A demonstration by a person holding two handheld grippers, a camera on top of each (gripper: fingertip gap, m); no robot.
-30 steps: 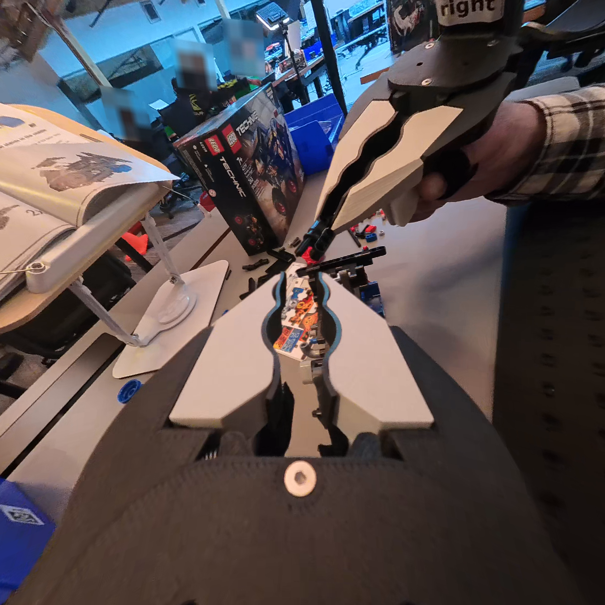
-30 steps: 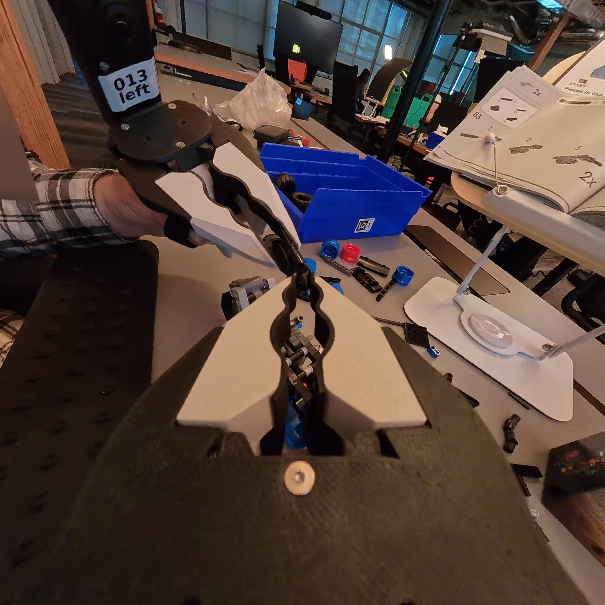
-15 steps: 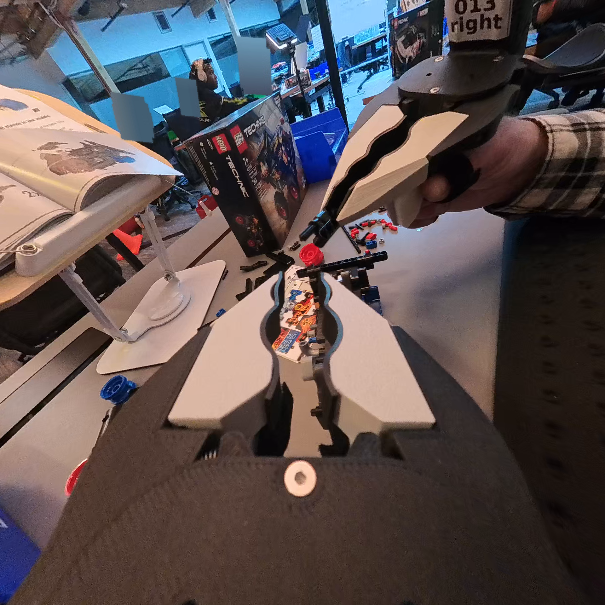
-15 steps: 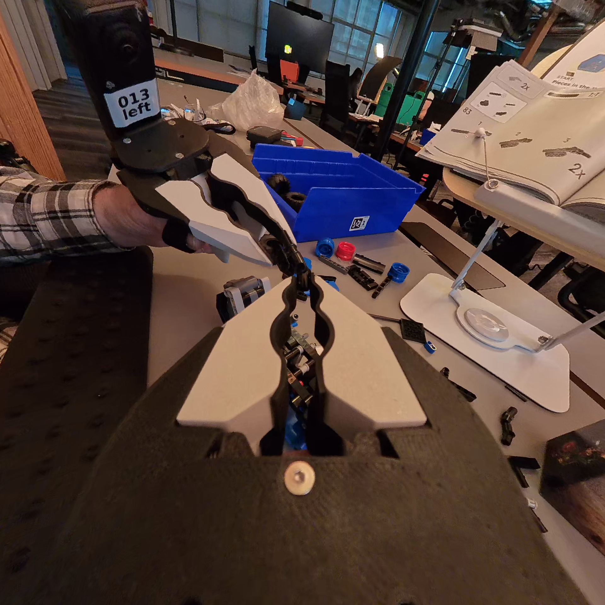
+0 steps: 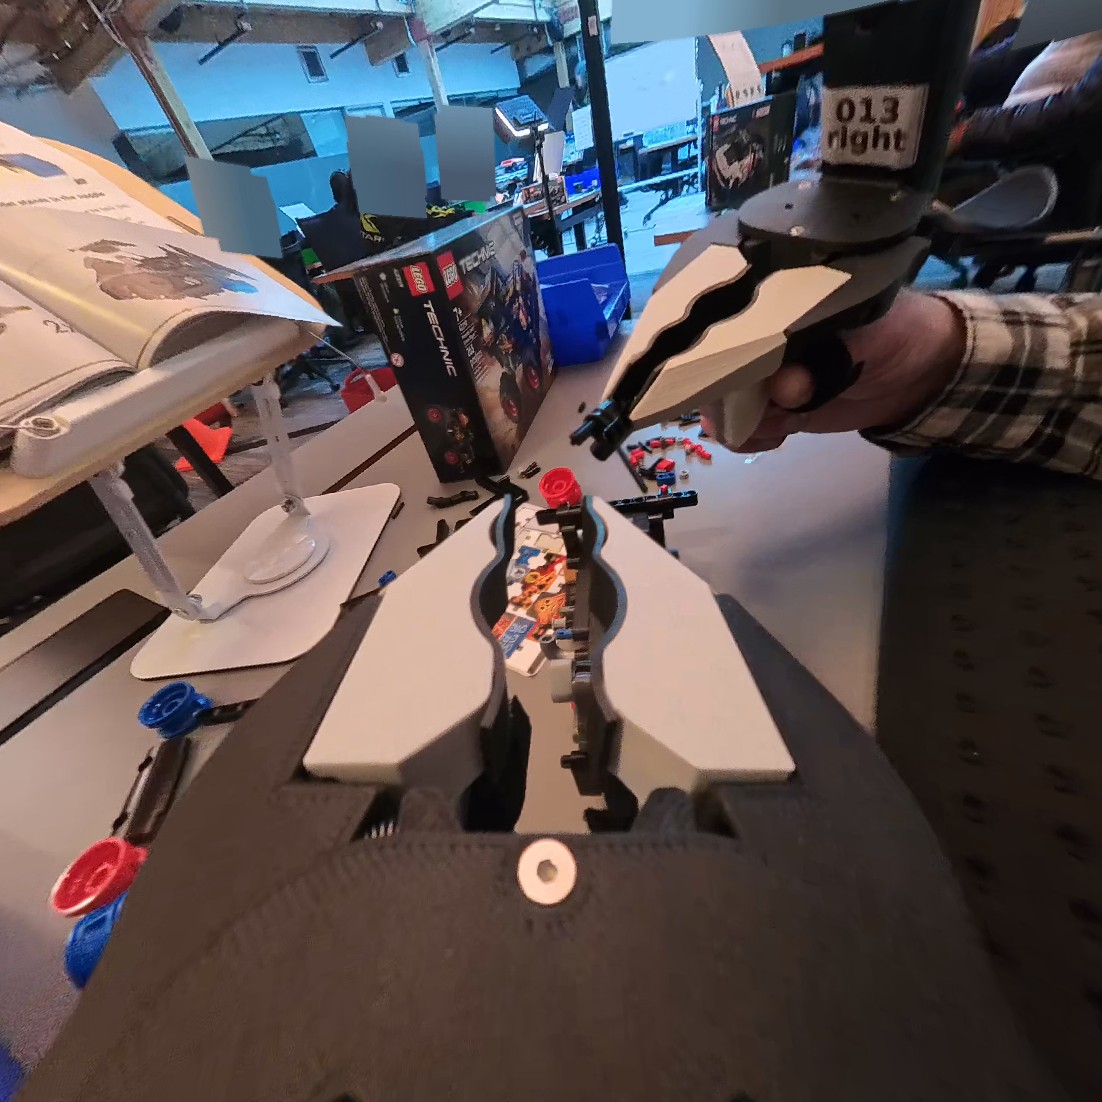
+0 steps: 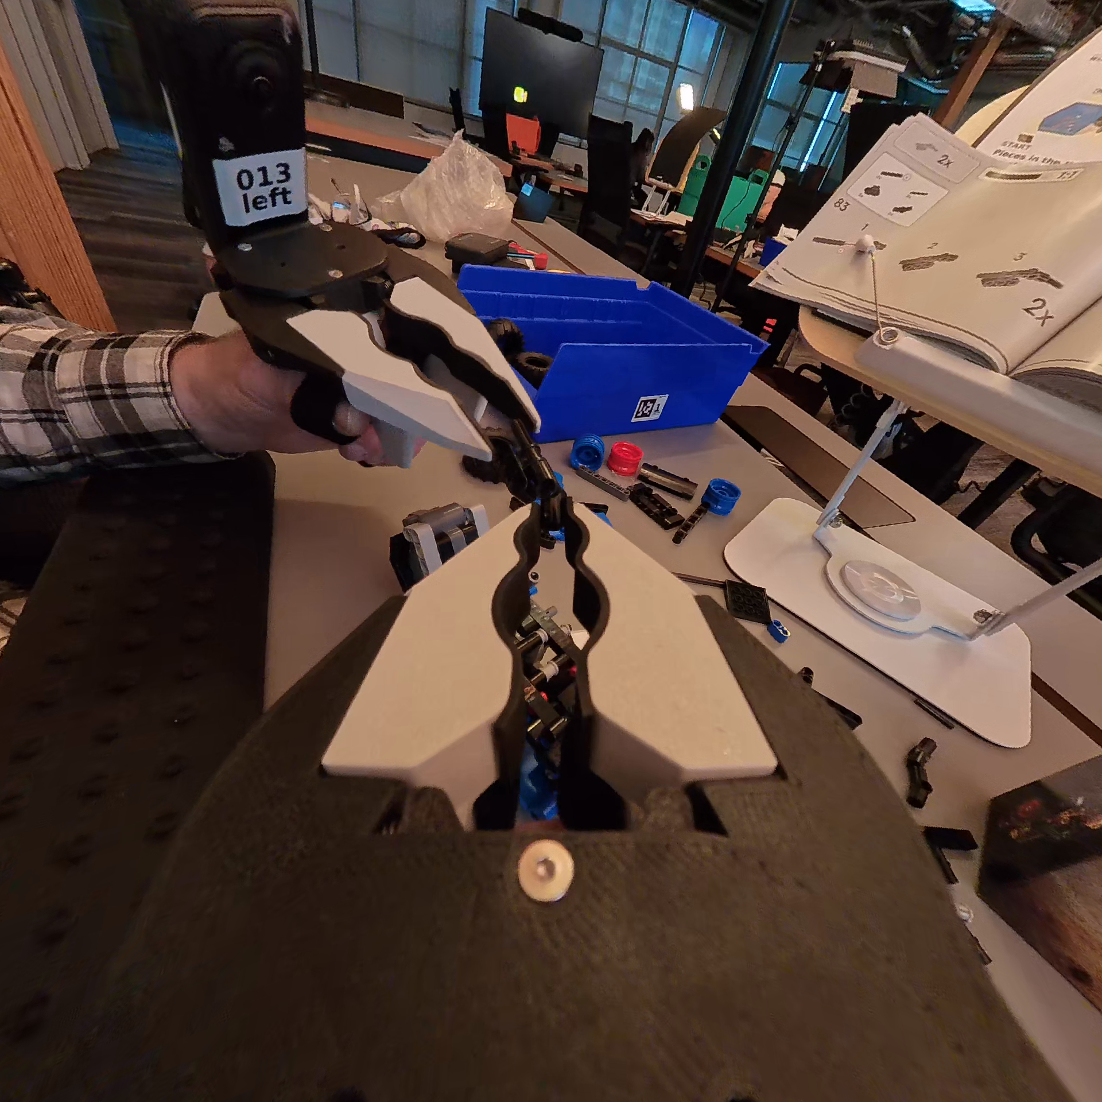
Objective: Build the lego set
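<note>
Right gripper (image 5: 602, 432) tilts down-left, hand in plaid sleeve (image 5: 1014, 375), jaws pinched on a small black lego connector (image 5: 599, 426). Left gripper (image 5: 545, 507) jaws clamp a long black lego frame assembly (image 5: 575, 626), long axis along the fingers, red round hub (image 5: 559, 486) at the far tip. Grey table (image 5: 775, 566), workshop room.

Each wrist camera sits close behind its own tool, looking forward and down at the table (image 5: 775, 572). The views face one another; each shows the opposite tool. Shared: the parts-strewn table centre.
</note>
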